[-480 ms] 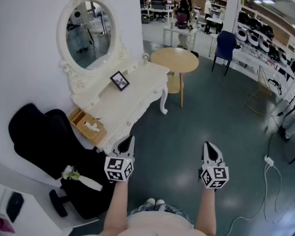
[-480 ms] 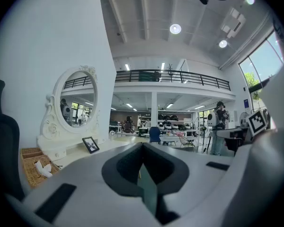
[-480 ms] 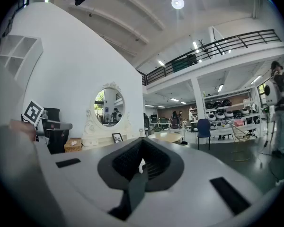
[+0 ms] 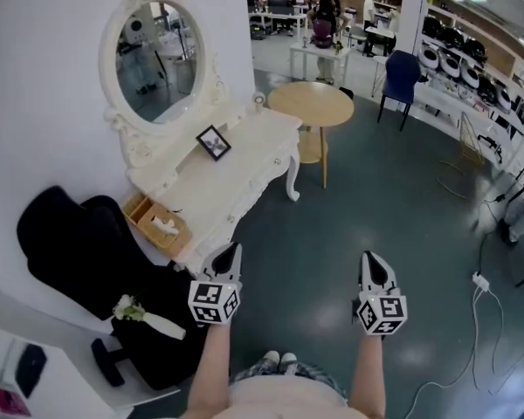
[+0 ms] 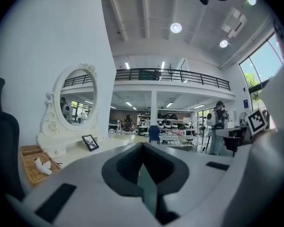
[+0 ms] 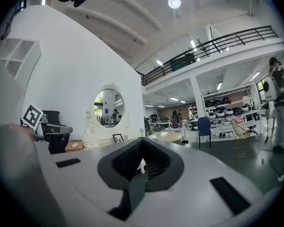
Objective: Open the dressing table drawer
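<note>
Left tool (image 4: 230, 251) and right tool (image 4: 372, 260), closed empty, hover over floor (image 4: 332, 225) near dressing table (image 4: 244, 160).

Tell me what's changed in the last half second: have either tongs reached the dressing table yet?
Nothing has visibly changed. The left tongs and right tongs are shut and empty as before, held in the air short of the dressing table, and neither touches it.

Bare forearms (image 4: 208, 365) stretched forward, left claw (image 4: 230, 251) and right claw (image 4: 369, 260) side by side, well apart, both with jaws together, nothing between them
</note>
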Demonstrator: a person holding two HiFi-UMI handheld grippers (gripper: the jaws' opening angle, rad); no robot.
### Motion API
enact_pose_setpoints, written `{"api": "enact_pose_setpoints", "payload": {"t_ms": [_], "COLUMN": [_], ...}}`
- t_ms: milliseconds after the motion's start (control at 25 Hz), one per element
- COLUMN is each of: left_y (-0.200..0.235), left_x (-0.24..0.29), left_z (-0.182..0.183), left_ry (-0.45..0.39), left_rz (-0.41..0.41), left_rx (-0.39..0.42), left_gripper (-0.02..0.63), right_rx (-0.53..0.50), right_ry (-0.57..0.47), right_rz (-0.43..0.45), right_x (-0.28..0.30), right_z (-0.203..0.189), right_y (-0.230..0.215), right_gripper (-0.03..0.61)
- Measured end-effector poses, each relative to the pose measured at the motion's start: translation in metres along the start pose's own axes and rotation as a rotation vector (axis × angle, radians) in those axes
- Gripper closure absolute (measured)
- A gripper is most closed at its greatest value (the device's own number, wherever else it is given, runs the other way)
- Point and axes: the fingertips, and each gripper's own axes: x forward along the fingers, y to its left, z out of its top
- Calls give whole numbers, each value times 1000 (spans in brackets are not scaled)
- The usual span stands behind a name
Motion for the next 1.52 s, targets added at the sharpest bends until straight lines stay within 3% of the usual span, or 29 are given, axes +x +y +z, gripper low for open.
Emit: {"api": "enact_pose_setpoints", "payload": {"t_ms": [680, 920, 1120, 1240, 1520], "left_y": [-3, -2, 3, 7, 18], "left_x": [12, 14, 16, 17, 26], "left_z": [-5, -5, -7, -9, -10], "left_ry": [11, 14, 14, 17, 17], "left_rz": [-15, -10, -7, -7, -17], "left_rx": [2, -2, -3, -5, -5], "left_gripper": [588, 586, 586, 586, 586], "right_rx": [42, 51, 91, 100, 96], "right_ry": [-3, -54, -65, -48, -48], "right_rz": [47, 89, 71, 68, 54], "right_x": [2, 4, 10, 15, 27], "right_z": [-6, 7, 7, 3, 2], "right_y": [5, 12, 9, 9, 12], "right_gripper": [563, 379, 203, 166, 161]}}
